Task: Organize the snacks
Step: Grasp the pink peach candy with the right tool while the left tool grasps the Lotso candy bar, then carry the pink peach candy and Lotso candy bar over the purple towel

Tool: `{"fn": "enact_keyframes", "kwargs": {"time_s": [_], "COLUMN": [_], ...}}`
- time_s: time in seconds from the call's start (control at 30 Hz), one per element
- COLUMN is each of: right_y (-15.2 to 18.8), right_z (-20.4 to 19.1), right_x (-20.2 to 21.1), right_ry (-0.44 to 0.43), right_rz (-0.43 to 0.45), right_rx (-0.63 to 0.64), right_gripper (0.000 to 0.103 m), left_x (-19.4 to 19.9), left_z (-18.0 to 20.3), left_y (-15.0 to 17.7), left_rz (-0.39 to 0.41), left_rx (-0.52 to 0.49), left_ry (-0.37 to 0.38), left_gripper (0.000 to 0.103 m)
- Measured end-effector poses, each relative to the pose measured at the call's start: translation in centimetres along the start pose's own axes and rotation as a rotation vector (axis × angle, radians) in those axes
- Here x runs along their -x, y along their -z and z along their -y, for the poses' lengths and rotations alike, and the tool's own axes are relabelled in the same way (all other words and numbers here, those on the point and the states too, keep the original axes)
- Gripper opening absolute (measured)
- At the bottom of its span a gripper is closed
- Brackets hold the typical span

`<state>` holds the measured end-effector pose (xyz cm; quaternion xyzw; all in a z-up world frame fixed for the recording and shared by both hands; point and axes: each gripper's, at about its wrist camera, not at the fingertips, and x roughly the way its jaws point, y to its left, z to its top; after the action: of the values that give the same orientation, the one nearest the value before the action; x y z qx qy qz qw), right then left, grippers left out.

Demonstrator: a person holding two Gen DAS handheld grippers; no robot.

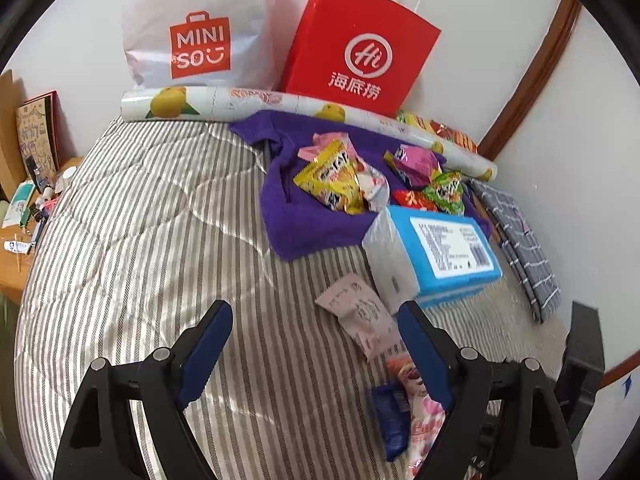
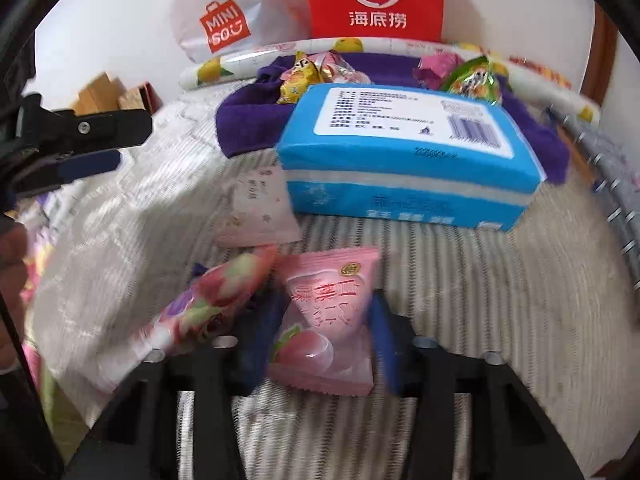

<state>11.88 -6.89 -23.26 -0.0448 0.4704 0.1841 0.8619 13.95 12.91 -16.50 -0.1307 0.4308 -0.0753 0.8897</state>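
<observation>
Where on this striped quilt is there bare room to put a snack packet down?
The striped quilt lies bare left of the purple towel, below the fruit-print roll. A smaller bare strip lies right of the blue tissue pack. The towel and the quilt beside the pink peach packet are crowded.

Motion blur is smearing the lower half of the right wrist view: the pink packet (image 2: pixel 320 320) between the right claw (image 2: pixel 320 344) pads is staying readable only in part, and the packet (image 2: pixel 208 304) beside it is showing just pink and green streaks. A hand (image 2: pixel 12 280) is being cut off by that view's left edge. The tissue pack (image 2: pixel 400 152) is hiding part of the purple towel (image 2: pixel 248 120) and the snacks behind it. In the left wrist view, the left claw (image 1: pixel 316 340) is covering part of a pink wrapper (image 1: pixel 424 420), and the blue wrapper (image 1: pixel 390 416) is lying partly under it. The red bag (image 1: pixel 360 44) is hiding the snacks (image 1: pixel 440 130) behind the roll (image 1: pixel 304 106). Small items on the tabletop (image 1: pixel 16 264) are sitting too small to name.
</observation>
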Motion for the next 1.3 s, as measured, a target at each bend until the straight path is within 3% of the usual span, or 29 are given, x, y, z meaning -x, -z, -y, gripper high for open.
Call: {"fn": "enact_keyframes", "kwargs": {"time_s": [0.2,0.43,0.53,0.63,0.7,0.87,1.3], "right_y": [0.1,0.2,0.7,1.4,1.8,2.5,2.9], "right_z": [2.6,6.6,8.2,9.1,9.4,10.3,11.1], "right_x": [2.1,4.3,4.7,4.9,5.0,5.5,5.5], "right_ry": [0.016,0.055,0.056,0.060,0.061,0.057,0.061], "right_rz": [0.052,0.108,0.116,0.112,0.109,0.115,0.100], "right_rx": [-0.052,-0.145,-0.190,-0.207,-0.212,-0.219,-0.210], "right_gripper": [0.040,0.040,0.040,0.040,0.040,0.040,0.040], "left_x": [-0.5,-0.5,-1.0,-1.8,-2.6,-4.6,-1.5], "left_z": [0.7,3.5,5.5,7.6,8.9,10.3,9.7], "left_y": [1.4,2.9,3.3,3.9,4.5,5.9,3.7], "left_rz": [-0.052,-0.096,-0.116,-0.140,-0.172,-0.235,-0.152], "left_rx": [-0.009,-0.055,-0.112,-0.207,-0.268,-0.324,-0.246], "left_ry": [0.015,0.121,0.126,0.102,0.066,0.019,0.086], "left_gripper": [0.083,0.083,0.082,0.075,0.057,0.025,0.021]}}
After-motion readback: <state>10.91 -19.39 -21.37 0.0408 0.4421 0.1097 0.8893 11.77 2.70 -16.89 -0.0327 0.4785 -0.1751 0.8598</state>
